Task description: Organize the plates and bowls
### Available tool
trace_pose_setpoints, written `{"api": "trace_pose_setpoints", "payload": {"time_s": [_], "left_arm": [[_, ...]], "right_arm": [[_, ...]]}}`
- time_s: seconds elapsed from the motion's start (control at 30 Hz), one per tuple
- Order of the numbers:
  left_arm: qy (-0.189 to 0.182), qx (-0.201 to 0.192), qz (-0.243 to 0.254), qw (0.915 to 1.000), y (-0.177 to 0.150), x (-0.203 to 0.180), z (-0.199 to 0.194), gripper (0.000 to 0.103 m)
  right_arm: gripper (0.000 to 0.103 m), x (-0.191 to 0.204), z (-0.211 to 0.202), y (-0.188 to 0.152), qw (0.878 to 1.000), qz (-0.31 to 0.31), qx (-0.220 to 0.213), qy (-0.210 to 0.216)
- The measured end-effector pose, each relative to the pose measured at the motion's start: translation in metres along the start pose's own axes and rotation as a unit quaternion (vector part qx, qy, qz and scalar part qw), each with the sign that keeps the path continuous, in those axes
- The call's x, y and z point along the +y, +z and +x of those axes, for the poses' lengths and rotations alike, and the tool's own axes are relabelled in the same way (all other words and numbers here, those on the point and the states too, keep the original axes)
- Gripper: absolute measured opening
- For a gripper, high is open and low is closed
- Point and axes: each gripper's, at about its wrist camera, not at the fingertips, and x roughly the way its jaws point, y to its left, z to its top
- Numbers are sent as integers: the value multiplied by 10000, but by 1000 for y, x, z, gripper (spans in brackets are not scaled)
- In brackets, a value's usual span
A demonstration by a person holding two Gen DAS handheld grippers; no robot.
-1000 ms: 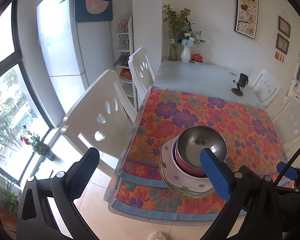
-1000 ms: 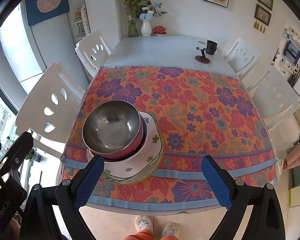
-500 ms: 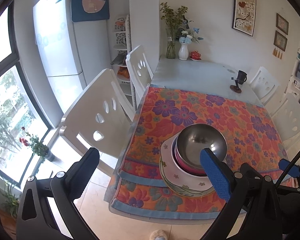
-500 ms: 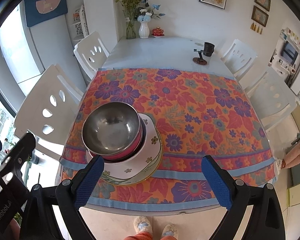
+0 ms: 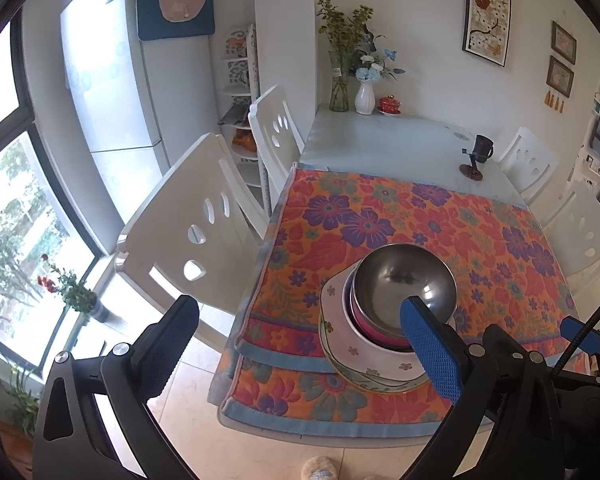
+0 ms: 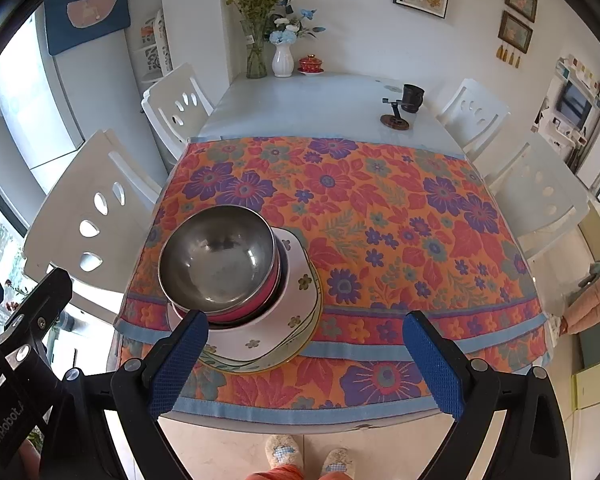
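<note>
A steel bowl (image 5: 406, 280) (image 6: 218, 258) sits nested in a pink bowl (image 5: 374, 330) (image 6: 236, 314) on a stack of white flowered plates (image 5: 346, 346) (image 6: 296, 304), near the front left corner of the floral tablecloth (image 6: 380, 208). My left gripper (image 5: 300, 344) is open and empty, held above the table's front left corner, short of the stack. My right gripper (image 6: 306, 364) is open and empty, above the table's front edge, just right of the stack.
White chairs (image 5: 188, 232) (image 6: 540, 188) stand on both sides of the table. A black grinder (image 6: 406, 106), vases (image 6: 282, 60) and a red pot (image 6: 310, 65) stand at the far end. A fridge (image 5: 112, 92) is at the left. My slippers (image 6: 284, 450) show below.
Both grippers have drifted slightly back and up from the table. The stack has not moved and both stay open.
</note>
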Motion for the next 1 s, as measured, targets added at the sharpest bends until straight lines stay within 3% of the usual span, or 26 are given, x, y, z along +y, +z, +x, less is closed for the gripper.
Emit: {"api": "trace_pose_setpoints", "payload": {"time_s": [1.0], "left_arm": [[-40, 50, 79, 9999, 10, 4, 14, 101]], "right_arm": [[97, 3, 8, 5, 9999, 87, 46, -63]]}}
